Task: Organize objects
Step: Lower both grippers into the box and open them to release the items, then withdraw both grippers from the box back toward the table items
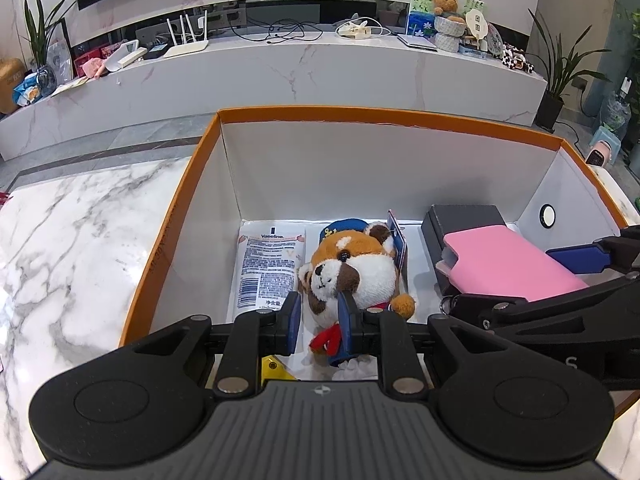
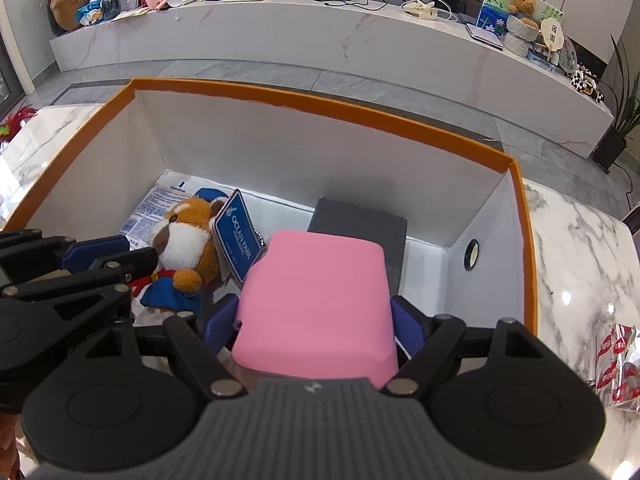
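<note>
**boxfan:** Both grippers sit inside the orange-rimmed box (image 1: 384,115). The right gripper (image 2: 316,320) holds the pink case (image 2: 316,304) by its two sides, over the dark grey box (image 2: 360,220) at the right end. The left gripper (image 1: 318,316) is at its narrowest, with nothing pinched between the pads as far as I can see; the red panda plush (image 1: 352,268) lies just beyond it, mid-floor. The Vaseline tube (image 1: 270,264) lies flat by the left wall.

**tidy_tom:** What's the risk?

**boxfan:** My guess: the case lands half on the grey box, so it tips or slides toward the plush's blue tag (image 2: 236,236) on release. The two grippers are also close, so they could bump.

**tidy_tom:** Surroundings?

**boxfan:** The box sits on a white marble tabletop (image 1: 80,232), with a red-and-white packet (image 2: 618,364) near the right edge. Behind are grey floor tiles and a long marble TV bench (image 1: 280,64) with a router, cables and a teddy bear.
</note>
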